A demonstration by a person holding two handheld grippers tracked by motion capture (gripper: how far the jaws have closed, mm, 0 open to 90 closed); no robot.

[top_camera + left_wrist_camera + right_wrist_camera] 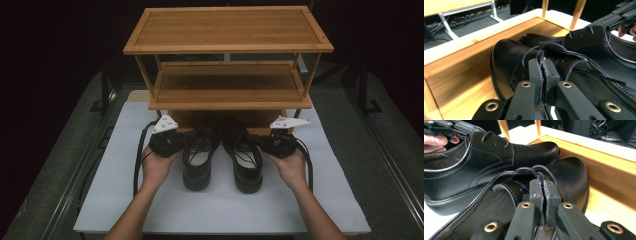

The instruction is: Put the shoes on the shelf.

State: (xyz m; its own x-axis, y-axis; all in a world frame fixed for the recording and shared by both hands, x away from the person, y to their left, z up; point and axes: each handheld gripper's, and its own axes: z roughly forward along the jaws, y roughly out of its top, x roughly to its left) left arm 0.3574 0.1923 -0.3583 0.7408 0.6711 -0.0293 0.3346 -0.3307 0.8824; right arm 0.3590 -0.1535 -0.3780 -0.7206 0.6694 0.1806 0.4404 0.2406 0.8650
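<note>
- On the white table top (125, 200), directly in front of the wooden shoe rack (227, 30), a pair of black lace-up shoes is sitting side by side, toes pointing toward the rack's lowest level.
- Left shoe (197, 157): lying just beside its partner, heel toward the person; in the left gripper view its rounded toe (506, 57) is resting close against the rack's pale wooden base board (461, 75).
- Right shoe (245, 160): lying parallel to the left one, near it but with a narrow gap between them; its toe (571, 172) is likewise sitting close to the rack's wood.
- Left gripper (172, 141): being held in the person's left hand (157, 165), its jaws pressing together on the upper edge of the left shoe's lacing area (the leather is being pinched between the pads (535, 72)).
- Right gripper (267, 142): being held in the right hand (290, 165), its jaws clamping in the same way on the right shoe's upper edge, a loop of lace (541, 168) lying just above the pads.
- Rack shelves: the middle shelf (227, 85) and top shelf are standing bare above the shoes.
</note>
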